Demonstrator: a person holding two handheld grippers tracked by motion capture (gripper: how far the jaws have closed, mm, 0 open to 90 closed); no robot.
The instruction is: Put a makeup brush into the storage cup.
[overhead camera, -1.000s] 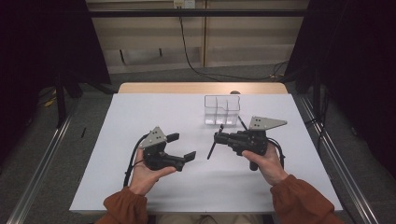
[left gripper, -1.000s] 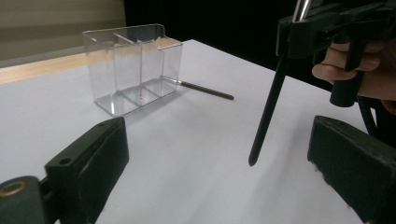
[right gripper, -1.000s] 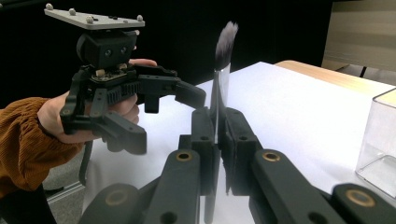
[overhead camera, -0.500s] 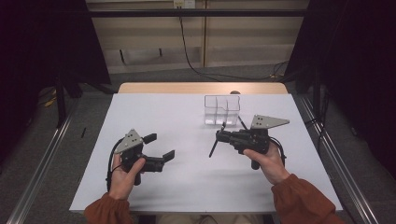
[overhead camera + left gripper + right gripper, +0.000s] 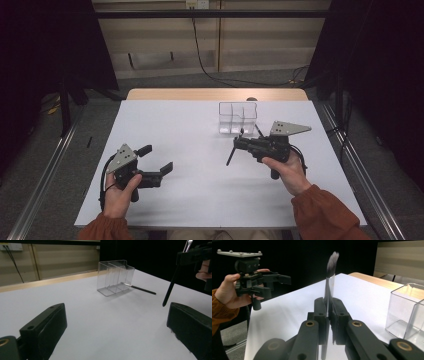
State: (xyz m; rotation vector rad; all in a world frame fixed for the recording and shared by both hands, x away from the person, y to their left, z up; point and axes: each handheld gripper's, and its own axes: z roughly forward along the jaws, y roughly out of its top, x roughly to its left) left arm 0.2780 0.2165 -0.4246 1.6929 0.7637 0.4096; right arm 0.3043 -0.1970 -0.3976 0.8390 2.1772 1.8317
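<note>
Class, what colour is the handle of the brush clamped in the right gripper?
Black. The brush handle shows best in the left gripper view, hanging from the right gripper.

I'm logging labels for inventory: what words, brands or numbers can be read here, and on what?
None: the clear organizer, the brush clamped in the right hand-held gripper, the second brush on the table and the left hand-held gripper carry no readable text.

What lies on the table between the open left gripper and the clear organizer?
Nothing: in the high view, bare white table separates the left gripper from the clear organizer. The left gripper view shows that stretch bare too.
</note>
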